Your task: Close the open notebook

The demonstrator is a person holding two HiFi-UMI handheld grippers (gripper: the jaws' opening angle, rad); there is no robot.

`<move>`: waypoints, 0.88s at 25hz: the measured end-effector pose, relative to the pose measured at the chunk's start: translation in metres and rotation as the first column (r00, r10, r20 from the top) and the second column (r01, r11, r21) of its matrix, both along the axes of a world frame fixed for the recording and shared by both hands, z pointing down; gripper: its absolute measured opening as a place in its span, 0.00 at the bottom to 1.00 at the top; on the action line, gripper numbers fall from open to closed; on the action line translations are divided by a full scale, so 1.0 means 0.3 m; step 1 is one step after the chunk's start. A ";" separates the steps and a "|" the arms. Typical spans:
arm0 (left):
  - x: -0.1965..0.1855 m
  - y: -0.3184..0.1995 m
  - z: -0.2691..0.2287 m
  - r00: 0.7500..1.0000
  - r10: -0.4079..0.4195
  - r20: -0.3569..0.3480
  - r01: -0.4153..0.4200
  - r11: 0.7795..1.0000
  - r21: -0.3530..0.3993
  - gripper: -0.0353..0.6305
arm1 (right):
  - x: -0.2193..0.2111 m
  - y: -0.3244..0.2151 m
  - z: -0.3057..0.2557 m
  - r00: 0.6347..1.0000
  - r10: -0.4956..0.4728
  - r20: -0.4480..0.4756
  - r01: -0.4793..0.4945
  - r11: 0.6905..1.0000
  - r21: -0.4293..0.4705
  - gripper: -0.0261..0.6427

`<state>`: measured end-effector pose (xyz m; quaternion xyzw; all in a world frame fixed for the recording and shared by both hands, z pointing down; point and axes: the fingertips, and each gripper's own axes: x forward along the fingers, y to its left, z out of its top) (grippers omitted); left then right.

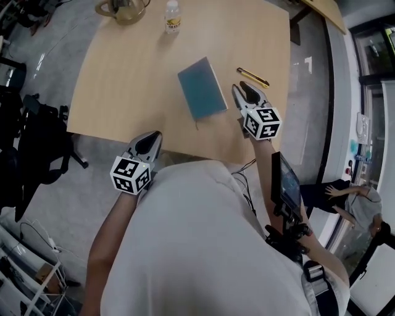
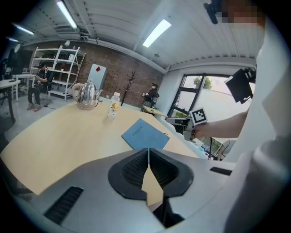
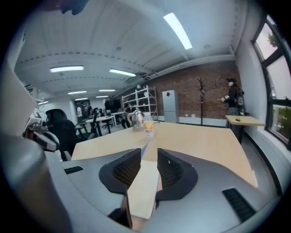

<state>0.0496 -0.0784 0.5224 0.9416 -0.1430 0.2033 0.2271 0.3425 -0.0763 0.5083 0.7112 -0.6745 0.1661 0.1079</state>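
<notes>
Head view, left to right. The left gripper [image 1: 150,138] hangs at the near edge of the table [image 1: 117,86], its jaws together at the tips with nothing held. At the far edge stand a kettle [image 1: 123,8] and a bottle [image 1: 173,16] with a yellow label whose print is too small to read. The notebook [image 1: 202,87] lies shut near the middle of the table, teal cover up, ahead and to the right of the left gripper and well apart from it. The right gripper [image 1: 245,91] is just beside the notebook's right edge without touching it; its jaws stand apart and hold nothing. A yellow-and-black tool [image 1: 253,76] lies beyond that gripper. Each gripper carries a cube of black-and-white square markers.

Left gripper view. This view alone shows a short line of print on the notebook's cover, too small to read. It also shows the right gripper's marker cube [image 2: 198,115] past the notebook, and metal shelving [image 2: 59,68] against a brick wall.

Right gripper view. The kettle and the bottle stand ahead, in line with the gap between the jaws. Only here do the windows [image 3: 275,86] on the right show. The yellow-and-black tool shows in the head view alone.
</notes>
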 end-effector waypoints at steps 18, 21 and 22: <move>-0.076 0.001 -0.034 0.978 -0.207 0.016 0.207 0.978 -0.019 0.08 | -0.042 -0.134 0.467 0.924 -0.382 -0.033 0.287 0.745 -0.603 0.12; -0.099 0.039 -0.017 0.971 -0.238 0.037 0.239 0.971 -0.029 0.08 | -0.040 -0.102 0.513 0.915 -0.401 -0.038 0.289 0.719 -0.633 0.12; -0.111 0.049 -0.010 0.967 -0.249 0.046 0.251 0.968 -0.031 0.08 | -0.050 -0.091 0.520 0.907 -0.418 -0.050 0.293 0.713 -0.637 0.10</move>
